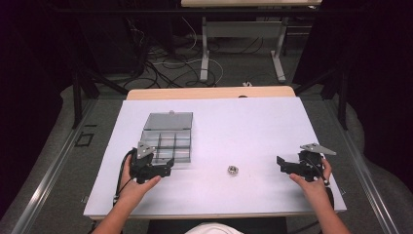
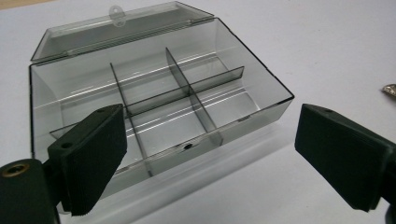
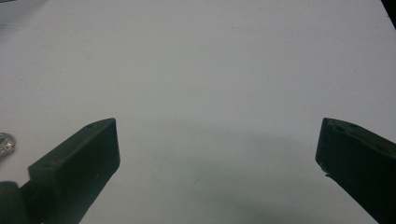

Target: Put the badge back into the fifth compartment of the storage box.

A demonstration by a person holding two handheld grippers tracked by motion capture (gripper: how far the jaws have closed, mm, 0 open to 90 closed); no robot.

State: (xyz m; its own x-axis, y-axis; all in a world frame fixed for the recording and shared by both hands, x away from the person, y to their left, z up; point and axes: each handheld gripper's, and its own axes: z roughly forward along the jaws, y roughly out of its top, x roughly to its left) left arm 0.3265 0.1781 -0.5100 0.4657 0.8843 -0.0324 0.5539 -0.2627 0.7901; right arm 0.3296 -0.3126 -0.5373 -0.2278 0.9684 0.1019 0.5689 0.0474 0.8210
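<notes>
In the high view, a metal nut (image 1: 233,170) lay on the white table (image 1: 243,126) between both grippers, right of the open compartment box (image 1: 168,138). The left gripper (image 1: 165,168) sat just beside the box.

In the left gripper view, the jaws stood released before the box (image 2: 154,93).

In the right gripper view, the jaws gaped, empty, with the nut (image 3: 4,142) at the left edge.

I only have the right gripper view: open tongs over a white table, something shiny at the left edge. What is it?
Observer: A metal hex nut, lying loose on the table.
Operator: Anything else on there?
Observer: A clear compartment box on the left side, its lid folded open and its compartments empty.
Operator: And the other tongs?
Observer: The left tongs are open and hold nothing, aimed at the box's near wall.
</notes>
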